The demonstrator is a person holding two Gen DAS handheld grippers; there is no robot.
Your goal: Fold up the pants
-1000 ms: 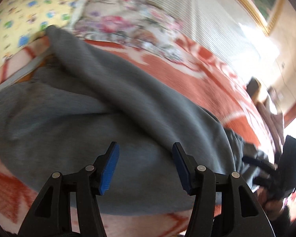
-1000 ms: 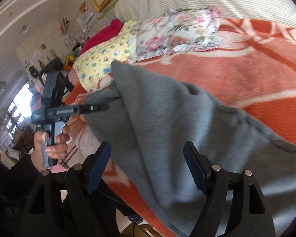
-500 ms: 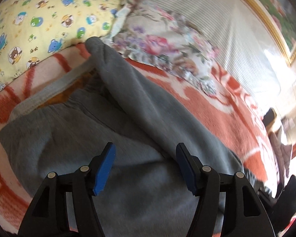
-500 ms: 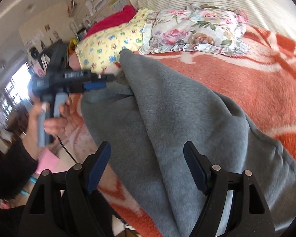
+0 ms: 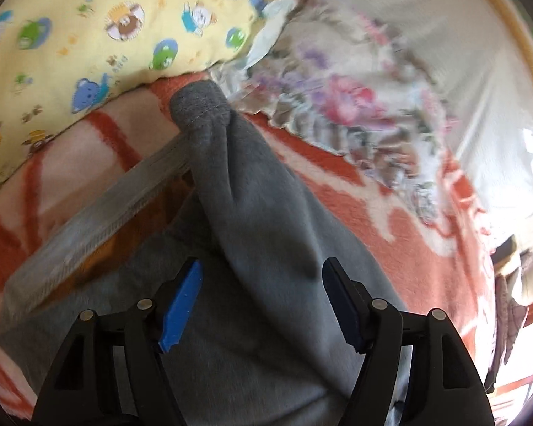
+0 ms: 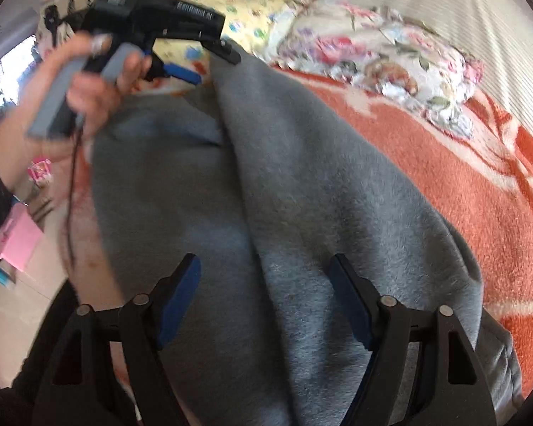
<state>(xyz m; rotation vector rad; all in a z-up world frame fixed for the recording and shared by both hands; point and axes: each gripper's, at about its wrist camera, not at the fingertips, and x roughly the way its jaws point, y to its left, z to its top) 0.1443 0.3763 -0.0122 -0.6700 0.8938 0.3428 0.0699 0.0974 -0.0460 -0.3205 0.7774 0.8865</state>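
Grey pants (image 5: 252, 220) lie on the bed's orange blanket (image 5: 391, 220), one leg folded over the other. My left tool (image 5: 263, 301) has just been opening, my right tool (image 6: 263, 301) closing; both hover with jaws apart, gripping nothing.

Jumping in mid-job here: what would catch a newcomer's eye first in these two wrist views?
The grey pants fill the middle of both views, spread over an orange-and-white blanket with one layer folded across the other. Beyond them lie a yellow cartoon-print pillow and a floral pillow. Both the left gripper and the right gripper are open above the cloth, gripping nothing.
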